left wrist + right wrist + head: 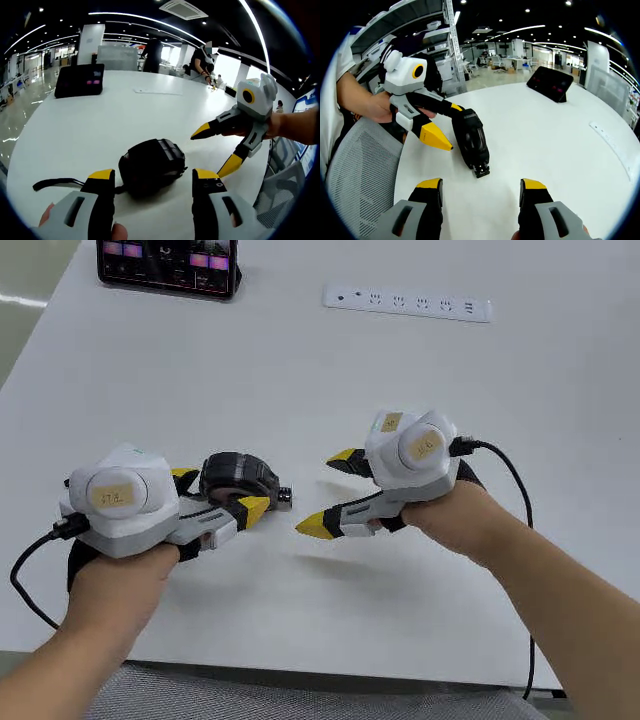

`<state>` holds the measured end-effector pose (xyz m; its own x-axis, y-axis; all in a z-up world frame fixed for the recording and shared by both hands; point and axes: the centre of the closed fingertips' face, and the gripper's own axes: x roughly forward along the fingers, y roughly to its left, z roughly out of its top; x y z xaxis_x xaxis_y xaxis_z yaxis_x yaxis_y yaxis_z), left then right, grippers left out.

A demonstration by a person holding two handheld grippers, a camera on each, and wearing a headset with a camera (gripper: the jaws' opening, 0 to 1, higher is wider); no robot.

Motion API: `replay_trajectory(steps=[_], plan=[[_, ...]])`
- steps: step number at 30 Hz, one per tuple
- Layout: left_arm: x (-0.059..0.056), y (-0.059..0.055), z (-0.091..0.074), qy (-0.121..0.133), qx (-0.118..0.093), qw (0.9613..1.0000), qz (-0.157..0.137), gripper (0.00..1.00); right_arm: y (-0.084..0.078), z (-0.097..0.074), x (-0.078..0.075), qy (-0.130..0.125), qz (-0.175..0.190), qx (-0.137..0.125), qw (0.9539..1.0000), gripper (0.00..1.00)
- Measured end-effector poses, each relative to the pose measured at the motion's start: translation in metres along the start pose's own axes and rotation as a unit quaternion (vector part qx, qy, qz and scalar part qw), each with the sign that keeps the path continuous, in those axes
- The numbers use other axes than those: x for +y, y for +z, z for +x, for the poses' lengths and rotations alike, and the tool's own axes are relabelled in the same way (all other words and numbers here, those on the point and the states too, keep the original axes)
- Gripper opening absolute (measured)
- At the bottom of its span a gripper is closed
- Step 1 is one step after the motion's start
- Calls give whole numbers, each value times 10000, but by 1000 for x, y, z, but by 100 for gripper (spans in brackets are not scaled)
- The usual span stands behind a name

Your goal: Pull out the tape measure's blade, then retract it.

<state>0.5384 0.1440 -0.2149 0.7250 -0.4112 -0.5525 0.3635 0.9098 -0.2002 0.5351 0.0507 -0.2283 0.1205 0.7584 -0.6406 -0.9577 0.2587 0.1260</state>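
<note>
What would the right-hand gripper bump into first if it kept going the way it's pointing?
Most likely the black tape measure: its metal end lies just ahead of the right gripper, roughly in line with the gap between its open jaws. Depth is hard to judge.

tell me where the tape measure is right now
In the head view the tape measure lies on the white table, left of centre, between the left gripper's open jaws.

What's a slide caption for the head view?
Left tongs open around tape measure, right tongs open beside it, white table.
</note>
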Motion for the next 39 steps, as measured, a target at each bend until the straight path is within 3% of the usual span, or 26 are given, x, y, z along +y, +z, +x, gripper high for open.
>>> replay_trajectory(steps=[21,24,30,39], plan=[[-5,-7,-18,-381,63,9983,427,77,-15,-34,7,-285,313,-288,9987,70],[-5,-5,-22,-371,-35,9976,592,78,-17,-40,7,-326,367,-324,9983,71],[-6,-12,-26,-478,89,9964,688,81,-22,-51,9,-434,440,-361,9974,73],[-4,-16,-37,-579,113,9950,808,83,-29,-70,10,-580,478,-409,9963,74]])
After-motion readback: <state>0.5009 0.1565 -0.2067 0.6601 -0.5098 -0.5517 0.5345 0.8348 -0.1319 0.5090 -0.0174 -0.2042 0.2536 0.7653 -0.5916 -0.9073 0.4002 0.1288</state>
